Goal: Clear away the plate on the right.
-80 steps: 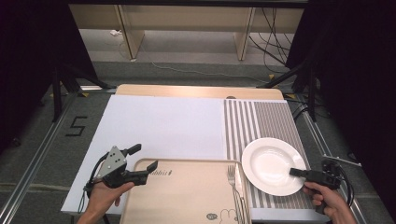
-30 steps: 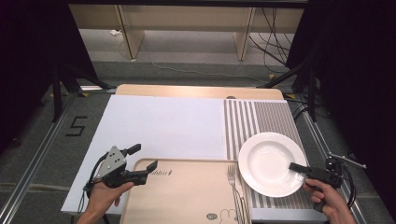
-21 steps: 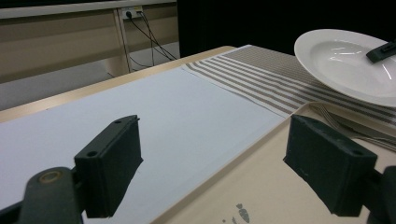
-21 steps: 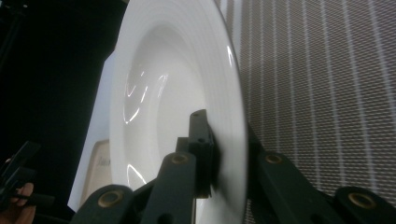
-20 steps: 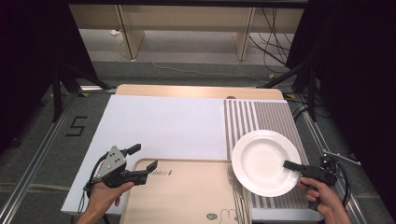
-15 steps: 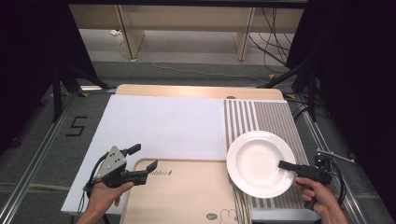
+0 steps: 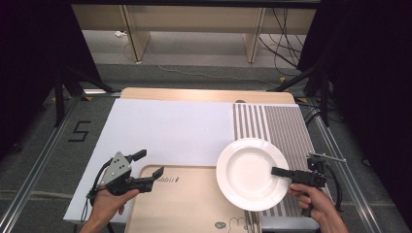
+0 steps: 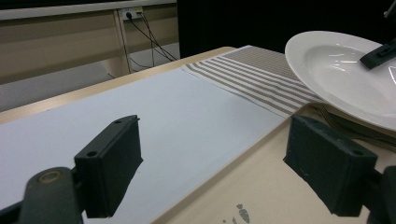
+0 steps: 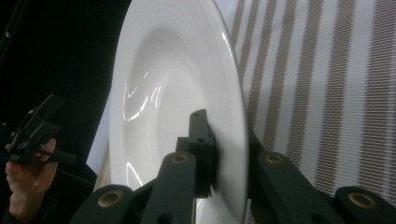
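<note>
The right tongs are clamped on the rim of a white deep plate, one jaw over the inner face and one beneath, as the right gripper view shows. The plate sits partly over the striped placemat and partly over the beige placemat, apparently lifted a little off the tabletop. The left tongs stand wide open with nothing between them, hovering at the beige placemat's corner. Glazed ceramic like this is probably stiff, fairly heavy, slick and breakable; held at one edge, it will want to sag or slip. The flat rim is the sensible place to grip, firmly, keeping the plate level.
</note>
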A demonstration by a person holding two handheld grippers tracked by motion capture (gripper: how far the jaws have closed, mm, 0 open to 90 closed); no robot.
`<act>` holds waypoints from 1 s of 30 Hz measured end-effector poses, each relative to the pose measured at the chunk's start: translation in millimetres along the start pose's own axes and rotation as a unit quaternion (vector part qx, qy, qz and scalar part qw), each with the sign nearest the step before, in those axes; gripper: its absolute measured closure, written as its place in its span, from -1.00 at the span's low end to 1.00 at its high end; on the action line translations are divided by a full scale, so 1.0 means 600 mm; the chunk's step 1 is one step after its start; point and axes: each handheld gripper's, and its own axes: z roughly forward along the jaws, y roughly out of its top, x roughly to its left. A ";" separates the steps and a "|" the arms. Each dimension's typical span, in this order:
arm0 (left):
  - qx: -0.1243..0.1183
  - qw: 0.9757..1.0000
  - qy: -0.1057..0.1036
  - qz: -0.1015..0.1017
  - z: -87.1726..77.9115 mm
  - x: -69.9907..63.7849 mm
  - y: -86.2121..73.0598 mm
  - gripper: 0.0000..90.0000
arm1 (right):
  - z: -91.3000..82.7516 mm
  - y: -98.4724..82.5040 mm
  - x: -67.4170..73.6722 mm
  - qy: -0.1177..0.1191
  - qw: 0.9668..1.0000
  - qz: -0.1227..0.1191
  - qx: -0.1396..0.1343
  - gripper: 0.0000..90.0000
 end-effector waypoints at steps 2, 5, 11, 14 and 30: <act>0.000 1.000 0.000 0.000 0.000 0.000 0.000 -0.61 | 0.009 -0.002 0.007 0.004 1.000 -0.007 0.005 0.84; 0.000 1.000 0.000 0.001 0.000 0.000 0.000 -0.61 | 0.022 -0.005 0.019 0.008 1.000 -0.012 0.014 0.84; -0.001 1.000 0.000 0.001 -0.001 0.000 0.000 -0.61 | 0.053 -0.011 0.043 0.016 0.999 -0.026 0.034 0.84; -0.002 1.000 0.000 0.001 -0.001 0.000 0.000 -0.61 | 0.066 -0.015 0.054 0.020 0.998 -0.035 0.047 0.84; -0.003 1.000 0.000 0.000 -0.001 0.000 0.001 -0.61 | 0.140 -0.041 0.101 0.037 0.991 -0.067 0.108 0.84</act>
